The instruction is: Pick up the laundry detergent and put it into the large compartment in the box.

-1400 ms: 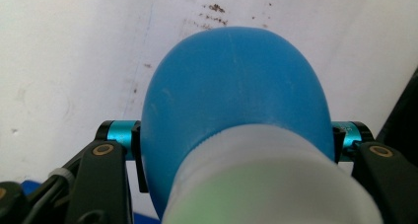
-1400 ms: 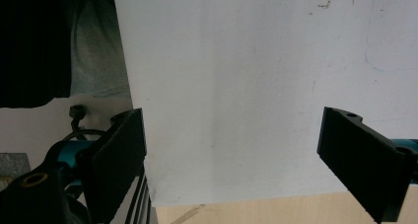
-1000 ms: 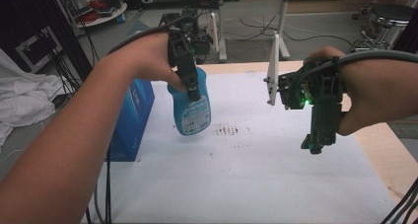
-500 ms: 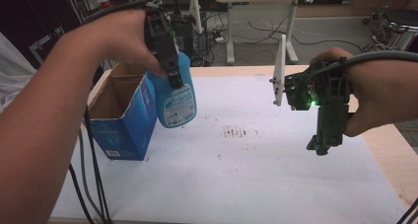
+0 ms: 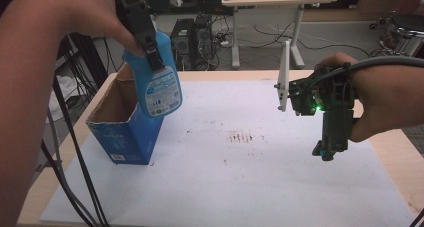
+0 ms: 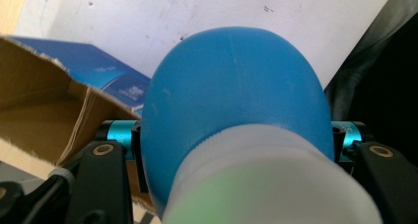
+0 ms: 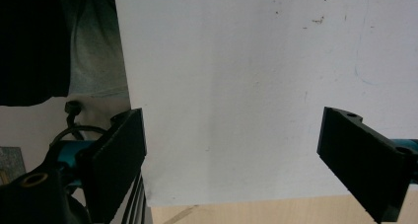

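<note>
White paper covers the worktop [image 5: 280, 187]. Above the open blue box [image 5: 127, 132], a blue bottle [image 5: 157, 84] is gripped by the left hand-held gripper [image 5: 150, 47], apparently for dropping in. Well right of the box, the right hand-held gripper [image 5: 327, 149] is held open and empty.

The left gripper [image 5: 150, 52] hangs high over the table's far left corner, jaws pointing down and clamped on a blue bottle [image 5: 157, 89], forearm slanting in from the lower left. The right gripper [image 5: 330, 147] hovers near the table's right edge, pointing down, jaws spread wide with nothing between.
</note>
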Tool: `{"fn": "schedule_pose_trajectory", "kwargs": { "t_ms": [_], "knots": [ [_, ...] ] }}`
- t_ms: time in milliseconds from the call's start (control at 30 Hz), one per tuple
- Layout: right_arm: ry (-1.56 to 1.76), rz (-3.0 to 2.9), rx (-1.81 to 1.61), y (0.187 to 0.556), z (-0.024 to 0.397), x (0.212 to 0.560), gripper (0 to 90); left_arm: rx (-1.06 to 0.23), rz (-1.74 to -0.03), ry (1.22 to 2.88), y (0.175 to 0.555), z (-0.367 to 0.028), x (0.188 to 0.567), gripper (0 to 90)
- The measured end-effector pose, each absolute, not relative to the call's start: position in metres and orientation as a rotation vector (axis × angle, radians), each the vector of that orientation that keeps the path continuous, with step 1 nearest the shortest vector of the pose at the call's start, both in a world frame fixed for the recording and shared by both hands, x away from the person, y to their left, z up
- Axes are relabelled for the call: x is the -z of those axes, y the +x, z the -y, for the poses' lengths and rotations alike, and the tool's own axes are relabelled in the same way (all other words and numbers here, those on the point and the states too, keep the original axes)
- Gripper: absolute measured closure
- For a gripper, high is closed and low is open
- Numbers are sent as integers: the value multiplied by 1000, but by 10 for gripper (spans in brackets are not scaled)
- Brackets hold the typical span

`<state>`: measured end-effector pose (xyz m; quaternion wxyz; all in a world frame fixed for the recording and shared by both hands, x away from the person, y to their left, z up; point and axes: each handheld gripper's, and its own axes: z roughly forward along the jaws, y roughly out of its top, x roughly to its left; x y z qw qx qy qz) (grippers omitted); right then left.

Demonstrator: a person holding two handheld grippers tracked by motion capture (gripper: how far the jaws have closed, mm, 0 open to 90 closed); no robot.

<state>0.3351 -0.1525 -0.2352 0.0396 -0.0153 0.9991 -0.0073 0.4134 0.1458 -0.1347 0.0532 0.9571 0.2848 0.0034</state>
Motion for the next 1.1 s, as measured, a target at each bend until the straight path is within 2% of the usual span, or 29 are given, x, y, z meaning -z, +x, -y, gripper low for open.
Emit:
{"fn": "schedule_pose_trajectory", "kwargs": {
  "t_ms": [133,567,833,1100],
  "knots": [
    [-52,-3064,18,336,151,236,105,20,-969,2856,417,-165,129,392],
    [-44,-3068,22,339,150,239,105,6,-1137,2785,422,-211,111,392],
    [-51,-3073,19,341,147,241,105,-2,-1245,2785,427,-231,122,392],
    [-49,-3075,28,341,143,242,105,-9,-1231,2794,432,-242,137,392]
  ]
}}
